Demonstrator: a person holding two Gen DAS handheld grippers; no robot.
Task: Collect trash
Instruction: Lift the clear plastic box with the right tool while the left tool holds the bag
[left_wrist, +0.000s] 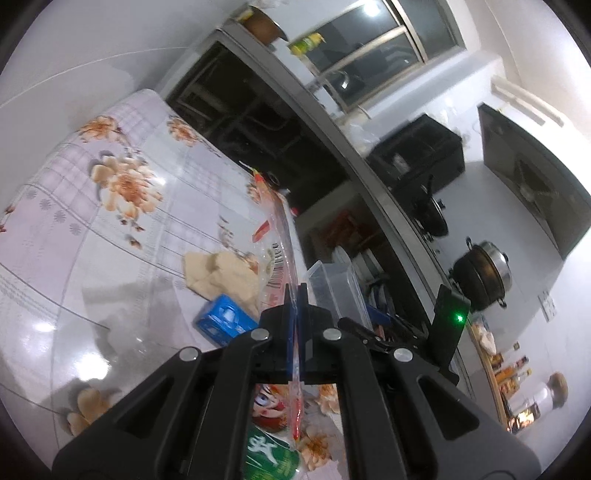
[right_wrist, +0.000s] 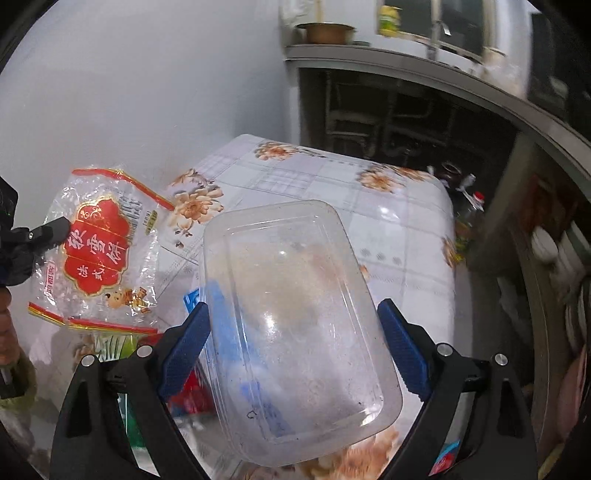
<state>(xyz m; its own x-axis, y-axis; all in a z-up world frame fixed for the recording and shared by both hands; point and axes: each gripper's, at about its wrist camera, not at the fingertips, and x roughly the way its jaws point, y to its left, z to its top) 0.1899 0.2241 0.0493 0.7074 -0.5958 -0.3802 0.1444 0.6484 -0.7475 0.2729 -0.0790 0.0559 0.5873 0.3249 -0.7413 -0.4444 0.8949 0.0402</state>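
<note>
Floral oilcloth covers the table (left_wrist: 110, 229) beneath both of my grippers, with a dark kitchen counter (left_wrist: 332, 140) beyond. My left gripper (left_wrist: 295, 306) has its blue pads pressed together on the edge of a clear snack wrapper (left_wrist: 280, 251), seen edge-on in its own camera; only the right wrist view shows the wrapper's face (right_wrist: 96, 247), a red label with gold trim, hanging up and left of my right gripper (right_wrist: 293, 332). That gripper's fingers (right_wrist: 184, 343) are spread wide and clamped on the sides of a clear plastic tray (right_wrist: 295, 314). Just ahead and left of my left gripper, a blue carton (left_wrist: 221, 317) and crumpled tan paper (left_wrist: 221, 273) lie on the table.
</note>
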